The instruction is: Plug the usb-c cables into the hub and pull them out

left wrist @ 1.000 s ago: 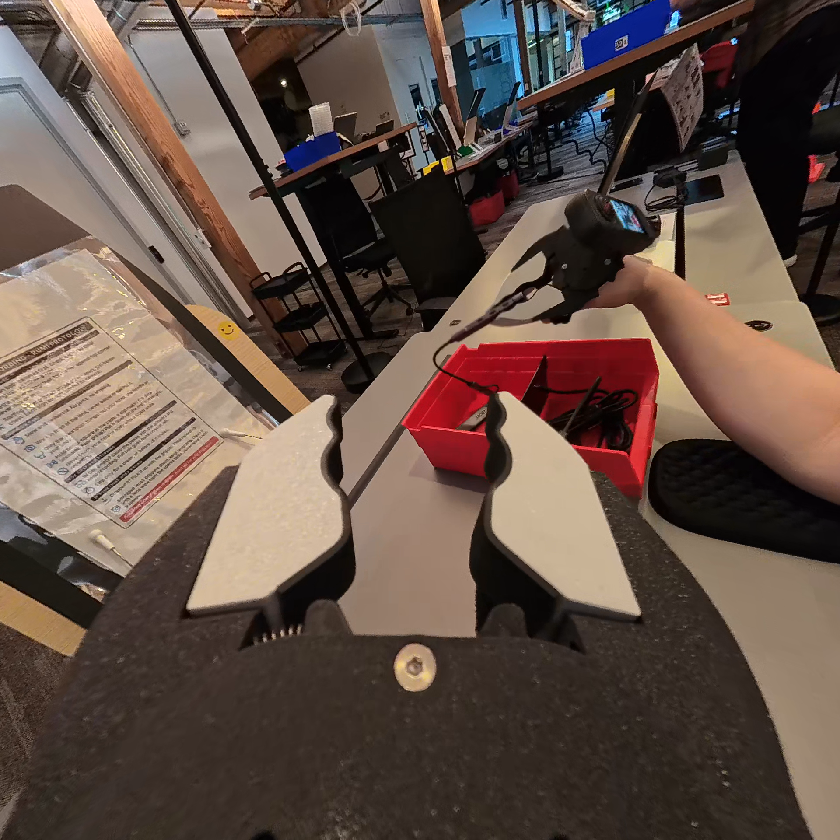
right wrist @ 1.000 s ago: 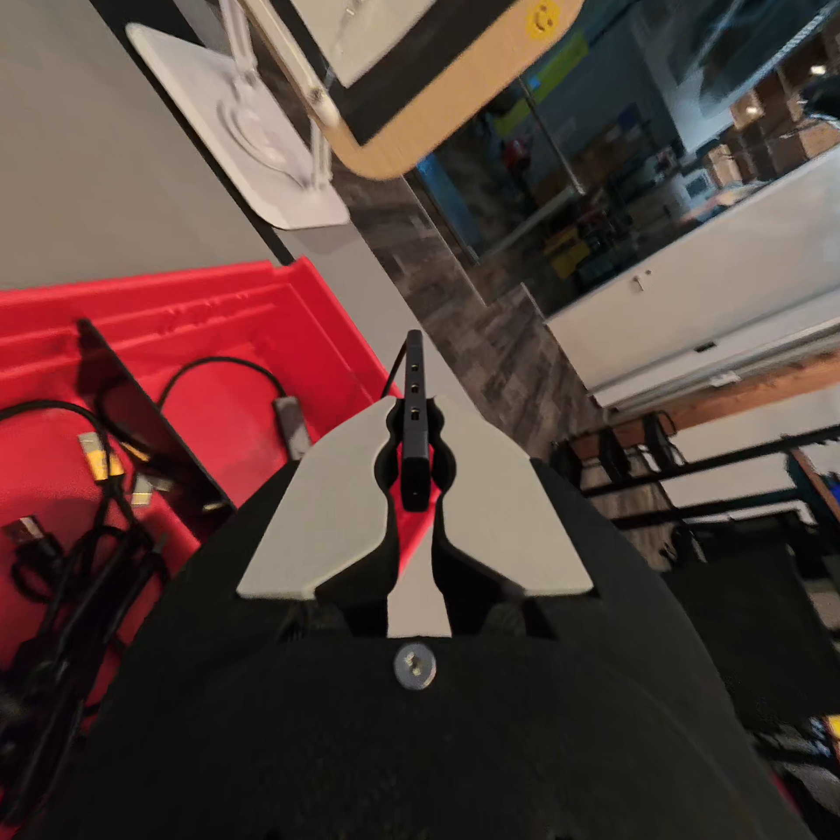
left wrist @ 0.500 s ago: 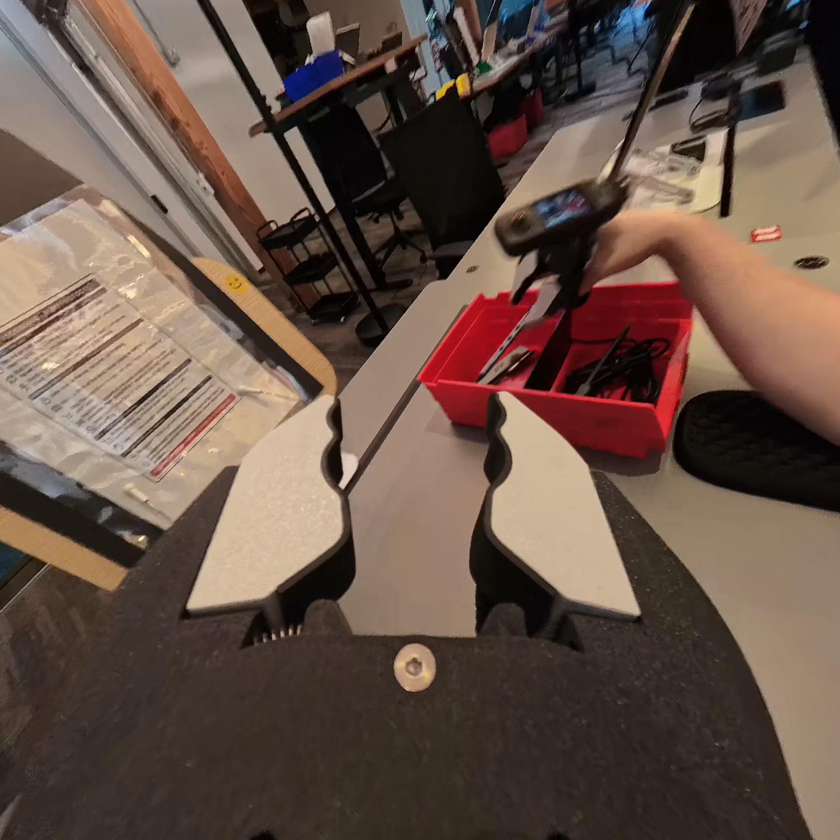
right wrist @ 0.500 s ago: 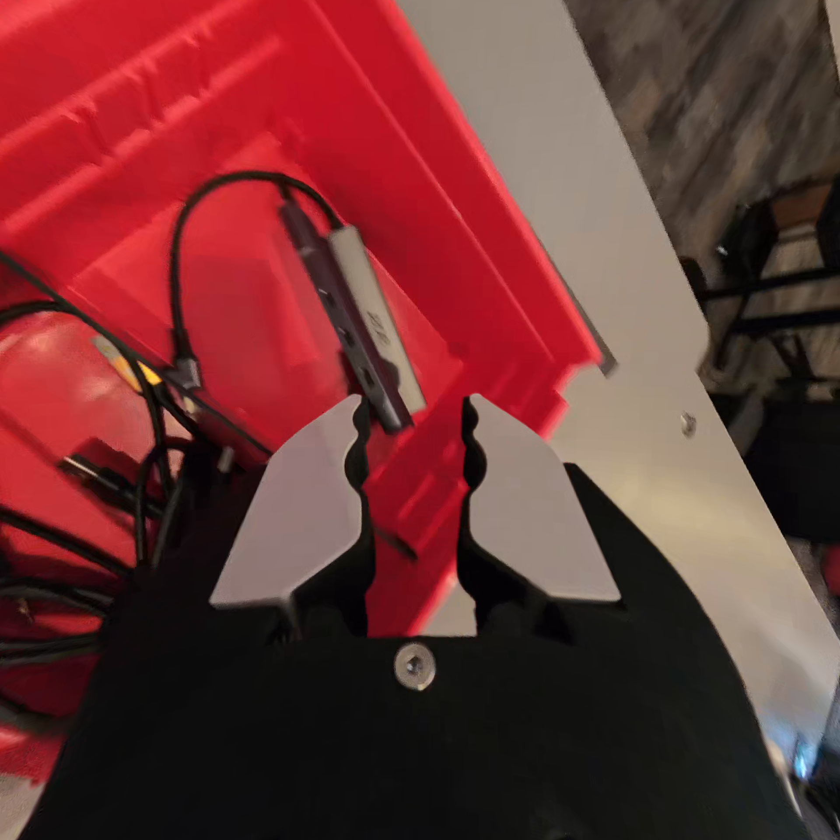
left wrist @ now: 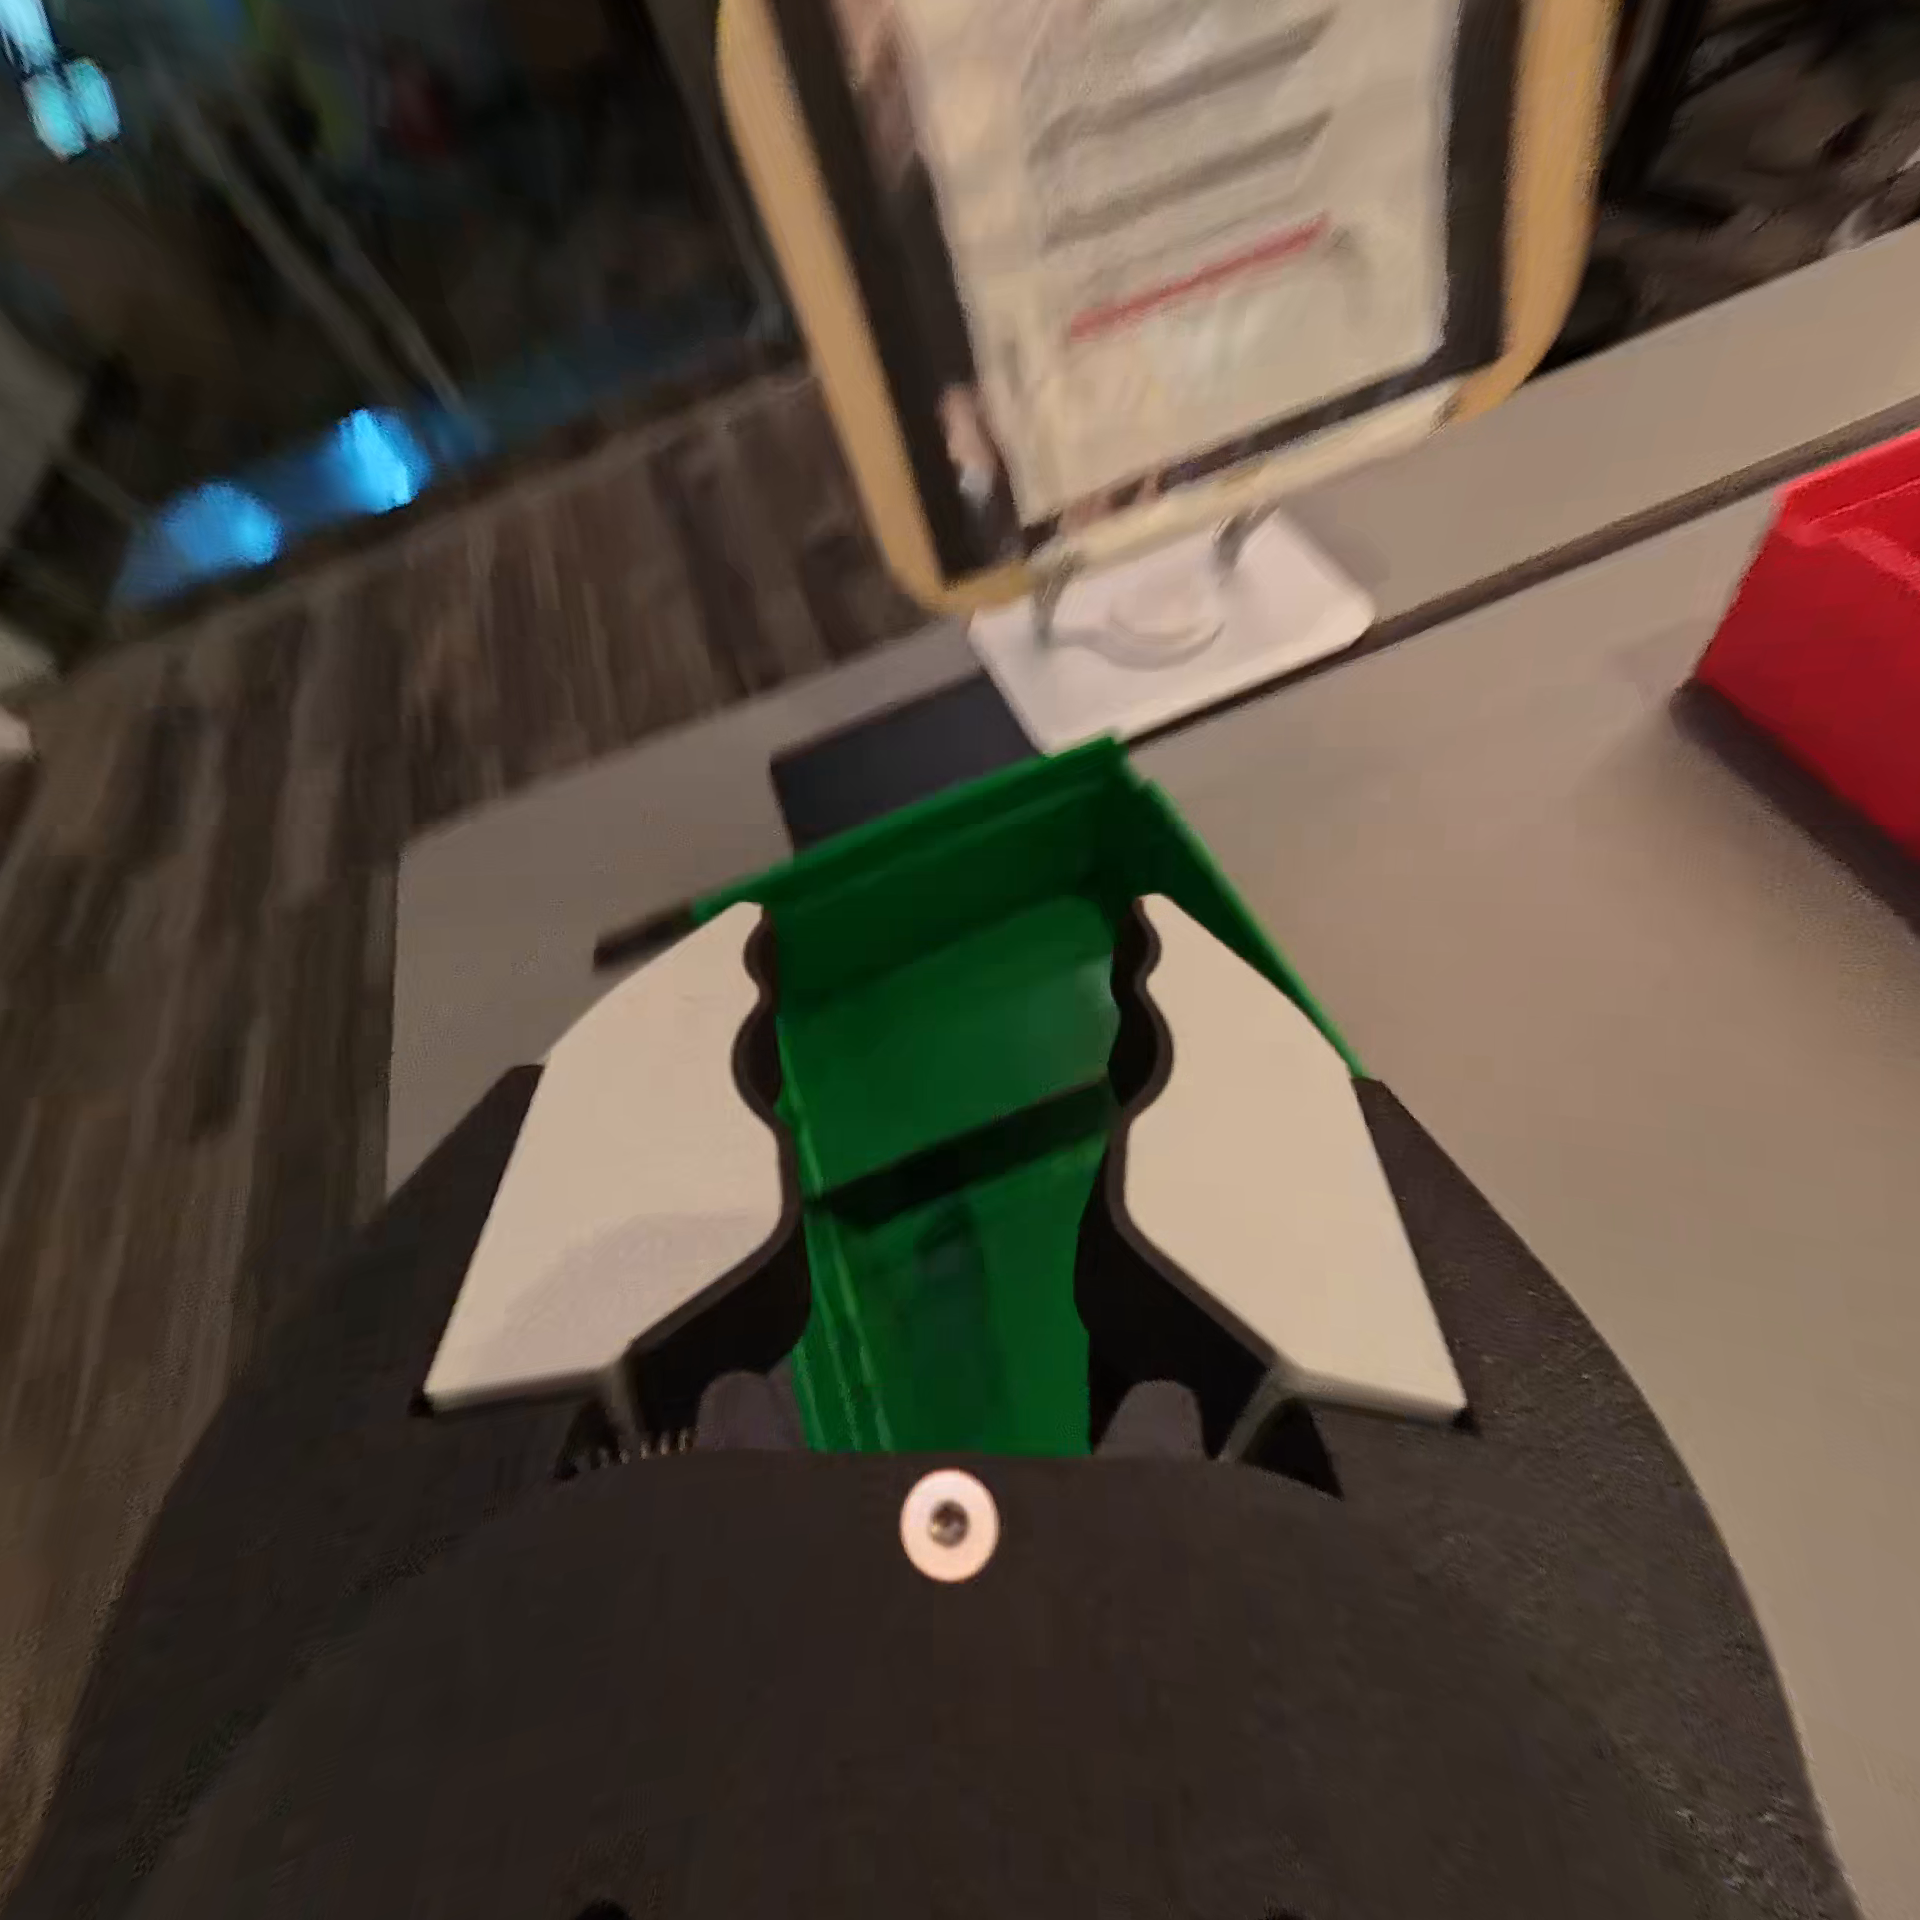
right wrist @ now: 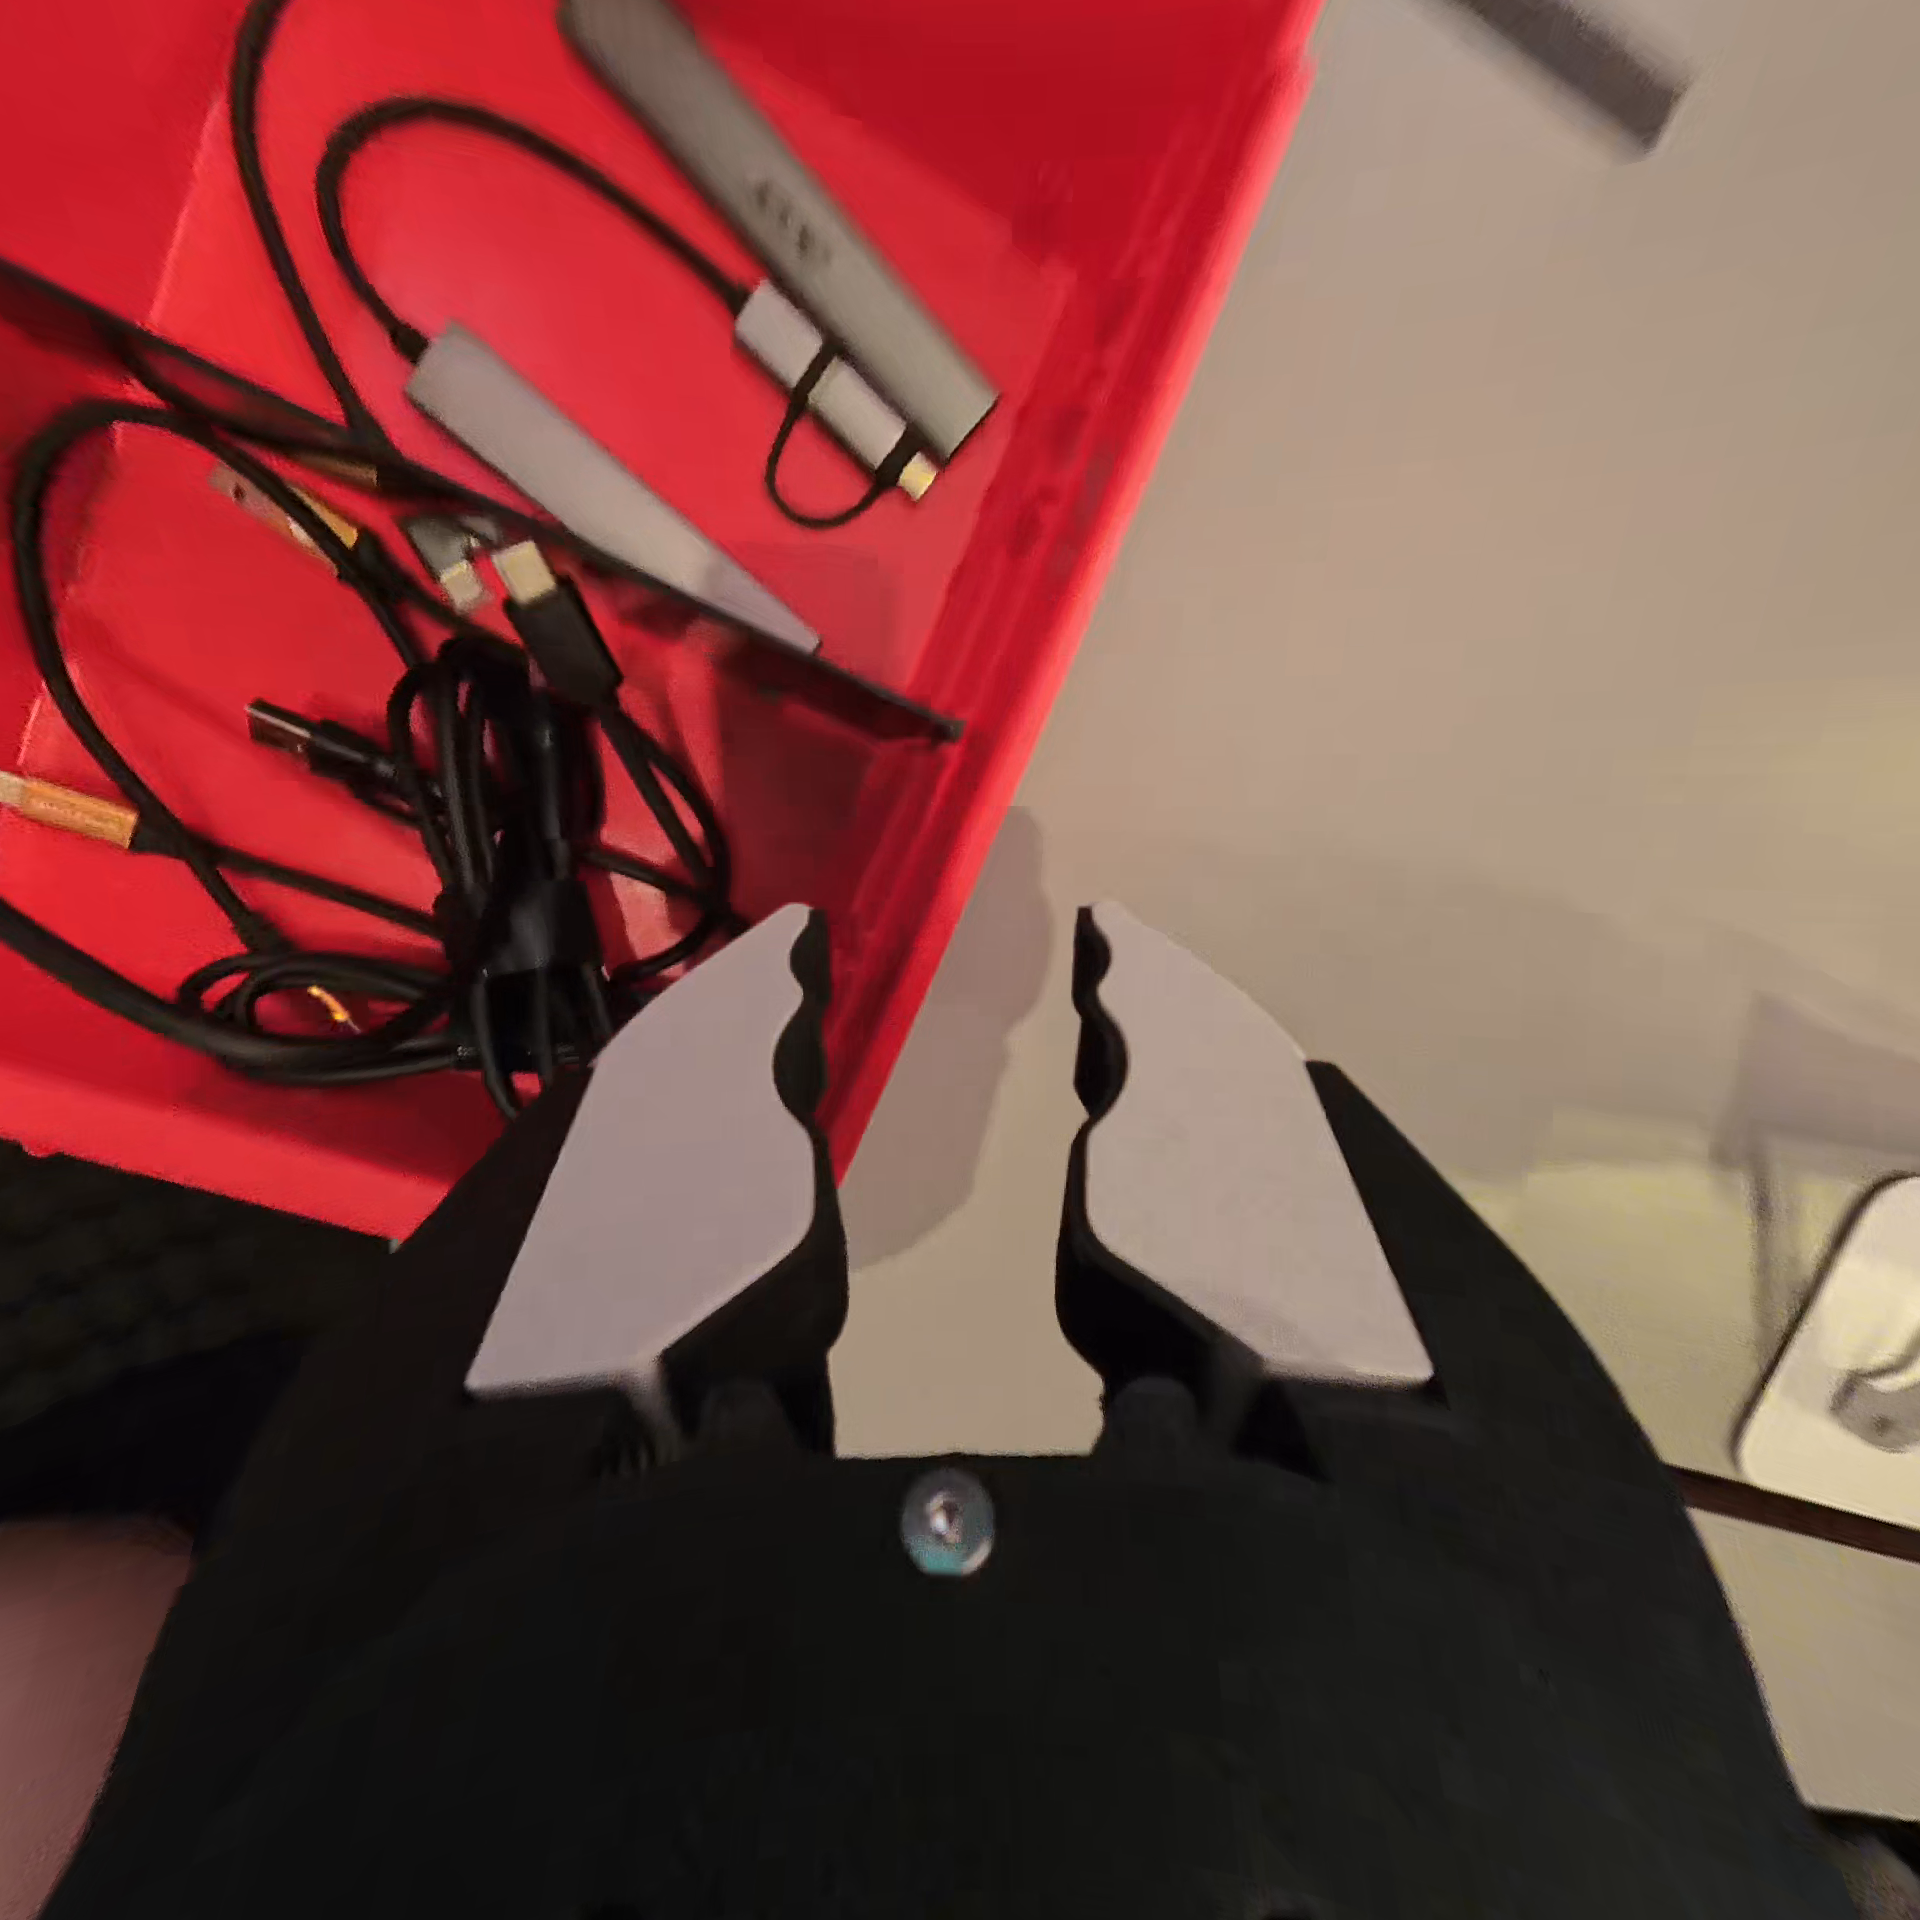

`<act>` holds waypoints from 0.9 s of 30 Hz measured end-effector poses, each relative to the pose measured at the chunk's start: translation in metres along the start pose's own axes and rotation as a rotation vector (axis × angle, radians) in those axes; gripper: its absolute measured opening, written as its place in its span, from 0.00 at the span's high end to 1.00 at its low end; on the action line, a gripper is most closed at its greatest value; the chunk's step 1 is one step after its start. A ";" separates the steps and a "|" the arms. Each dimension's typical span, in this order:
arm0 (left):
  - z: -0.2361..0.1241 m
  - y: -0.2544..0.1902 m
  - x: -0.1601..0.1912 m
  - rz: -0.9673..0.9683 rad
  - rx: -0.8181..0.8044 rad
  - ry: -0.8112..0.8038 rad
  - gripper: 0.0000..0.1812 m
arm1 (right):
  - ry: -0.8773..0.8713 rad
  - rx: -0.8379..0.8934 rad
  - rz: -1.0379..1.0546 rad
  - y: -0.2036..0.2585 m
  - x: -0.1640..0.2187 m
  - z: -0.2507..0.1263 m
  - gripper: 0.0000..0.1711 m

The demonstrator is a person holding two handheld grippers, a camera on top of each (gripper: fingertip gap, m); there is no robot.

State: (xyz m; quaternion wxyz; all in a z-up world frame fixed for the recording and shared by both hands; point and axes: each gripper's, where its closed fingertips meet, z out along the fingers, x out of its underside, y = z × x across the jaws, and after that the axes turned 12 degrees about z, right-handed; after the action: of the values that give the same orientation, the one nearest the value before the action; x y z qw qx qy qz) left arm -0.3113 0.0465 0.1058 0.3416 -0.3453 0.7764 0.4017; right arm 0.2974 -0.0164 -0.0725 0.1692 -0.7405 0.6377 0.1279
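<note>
In the right wrist view a red bin [right wrist: 1049, 499] holds two grey hubs, one [right wrist: 790, 229] at the far side and another [right wrist: 603, 499] beside it, each with its own short lead. A tangle of black cables [right wrist: 499, 831] with USB plugs lies next to them. My right gripper [right wrist: 948, 935] is open and empty, above the bin's near wall and the grey table [right wrist: 1455, 623]. My left gripper [left wrist: 948, 930] is open, hovering over a green bin [left wrist: 935, 997] that shows between and beyond its fingers. The pads do not press on it. This view is blurred.
A framed sign [left wrist: 1174, 260] on a white stand base [left wrist: 1174, 644] stands beyond the green bin, with a dark flat block [left wrist: 894, 758] next to it. The red bin's corner [left wrist: 1829, 665] shows at right. A black pad [right wrist: 156, 1299] lies beside the red bin. The floor drops off left. One gripper's finger ends stand about 65 cm off the other's.
My right gripper opened, let the hub go into the red bin, and drew back over the bin's edge. My left gripper, open throughout, swung left and down over the green bin.
</note>
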 end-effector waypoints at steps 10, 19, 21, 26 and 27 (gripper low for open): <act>0.049 0.045 0.144 -0.405 0.059 0.531 0.65 | 0.307 -0.235 0.211 0.020 0.030 0.044 0.93; 0.077 -0.004 0.208 -0.667 0.390 0.825 0.79 | 0.403 -0.172 0.261 0.031 0.025 0.044 0.95; 0.077 -0.015 0.214 -0.694 0.446 0.882 0.81 | 0.424 -0.175 0.247 0.040 0.023 0.044 0.95; 0.078 -0.030 0.213 -0.558 0.434 0.999 0.80 | 0.481 -0.190 0.168 0.071 0.013 0.042 0.94; 0.078 -0.034 0.212 -0.514 0.430 1.029 0.80 | 0.491 -0.191 0.163 0.078 0.010 0.042 0.94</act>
State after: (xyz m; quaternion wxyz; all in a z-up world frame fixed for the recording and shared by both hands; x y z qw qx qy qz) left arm -0.3757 0.0428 -0.1134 0.0708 -0.5944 0.7973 -0.0775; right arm 0.2229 -0.0180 -0.1218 -0.0721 -0.7082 0.7021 0.0174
